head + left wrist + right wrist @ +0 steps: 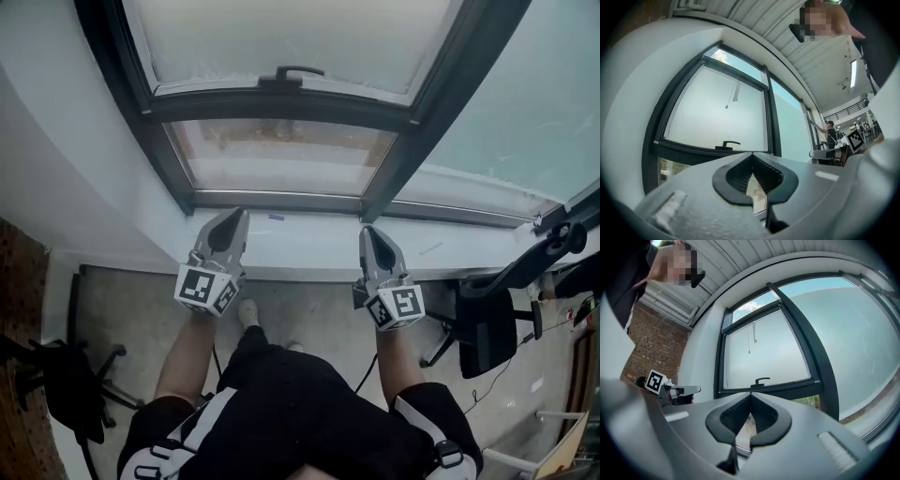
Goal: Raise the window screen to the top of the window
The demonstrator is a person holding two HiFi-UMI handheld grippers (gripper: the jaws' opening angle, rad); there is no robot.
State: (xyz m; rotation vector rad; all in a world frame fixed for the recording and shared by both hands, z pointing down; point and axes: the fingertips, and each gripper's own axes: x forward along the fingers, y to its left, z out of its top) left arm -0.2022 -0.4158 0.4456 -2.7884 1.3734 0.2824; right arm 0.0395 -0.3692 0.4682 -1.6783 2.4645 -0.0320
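Observation:
The window's dark frame [281, 111] holds a milky window screen [281, 37] over the upper pane, with a black handle [292, 73] on its lower bar. Below it a clear pane [281, 155] shows outdoors. The left gripper view shows the screen [717, 117], its handle [727, 143] and a hanging pull cord [734, 93]. The same screen [761, 352] and handle [762, 380] appear in the right gripper view. My left gripper [234, 218] and right gripper [369, 232] hover side by side over the sill, both shut and empty, well short of the handle.
A white sill [300, 234] runs under the window. Black office chairs stand at the left [66, 375] and right [497, 319]. A brick wall [651, 348] lies to the left. Farther along the windows stands another person [830, 133].

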